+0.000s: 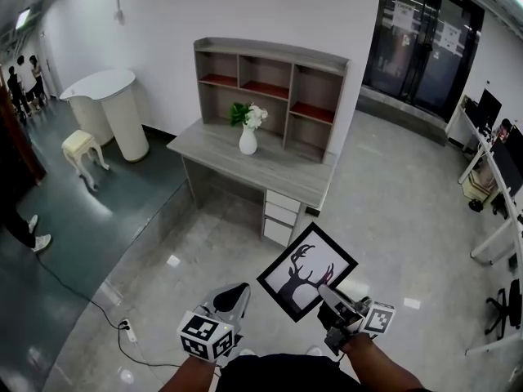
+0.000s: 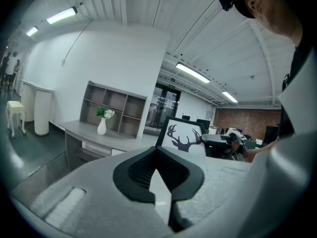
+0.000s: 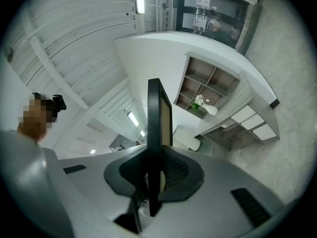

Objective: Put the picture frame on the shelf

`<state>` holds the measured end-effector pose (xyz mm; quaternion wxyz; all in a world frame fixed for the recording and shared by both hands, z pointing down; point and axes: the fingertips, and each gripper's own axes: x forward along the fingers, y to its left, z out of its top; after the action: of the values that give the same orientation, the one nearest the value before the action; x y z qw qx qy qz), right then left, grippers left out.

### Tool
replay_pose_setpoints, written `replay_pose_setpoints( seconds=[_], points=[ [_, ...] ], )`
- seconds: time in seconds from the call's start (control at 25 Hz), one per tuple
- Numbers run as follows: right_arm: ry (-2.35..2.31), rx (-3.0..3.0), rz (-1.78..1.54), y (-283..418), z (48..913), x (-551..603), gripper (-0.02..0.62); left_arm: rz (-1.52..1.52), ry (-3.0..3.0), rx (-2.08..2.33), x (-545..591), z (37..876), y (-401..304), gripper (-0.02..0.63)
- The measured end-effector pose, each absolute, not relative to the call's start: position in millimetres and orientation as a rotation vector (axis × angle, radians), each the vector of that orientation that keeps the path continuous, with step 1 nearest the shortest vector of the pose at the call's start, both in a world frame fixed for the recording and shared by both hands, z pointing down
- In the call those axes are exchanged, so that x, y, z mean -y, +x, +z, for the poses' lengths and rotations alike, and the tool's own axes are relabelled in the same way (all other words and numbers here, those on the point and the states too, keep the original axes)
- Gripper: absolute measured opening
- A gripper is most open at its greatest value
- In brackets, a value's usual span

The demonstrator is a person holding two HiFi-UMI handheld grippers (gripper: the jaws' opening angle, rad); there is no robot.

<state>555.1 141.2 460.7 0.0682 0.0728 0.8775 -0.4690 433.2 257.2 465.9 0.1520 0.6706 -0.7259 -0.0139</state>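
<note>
The right gripper [image 1: 327, 291], low and right of centre in the head view, is clamped on the lower right edge of the picture frame [image 1: 304, 269]. The frame is in the air, well short of the shelf [image 1: 270, 84] at upper centre. The left gripper [image 1: 238, 294] beside it is closed and empty. The person would do best to step closer with the frame steady and choose a compartment away from the vase [image 1: 248, 140].

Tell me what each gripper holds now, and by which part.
Right gripper clamps the black-framed deer silhouette picture by its lower-right edge, as the head view shows; left gripper holds nothing.
</note>
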Motion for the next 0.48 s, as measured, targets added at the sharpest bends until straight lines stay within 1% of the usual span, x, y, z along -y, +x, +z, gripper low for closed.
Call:
replay_pose_setpoints(
  seconds=[0.48],
  points=[
    [0.141, -2.591, -1.510, 523.8, 486.6, -184.6, 0.067, -0.029, 1.914, 2.030, -300.2, 484.7, 396.6, 0.009]
  ],
)
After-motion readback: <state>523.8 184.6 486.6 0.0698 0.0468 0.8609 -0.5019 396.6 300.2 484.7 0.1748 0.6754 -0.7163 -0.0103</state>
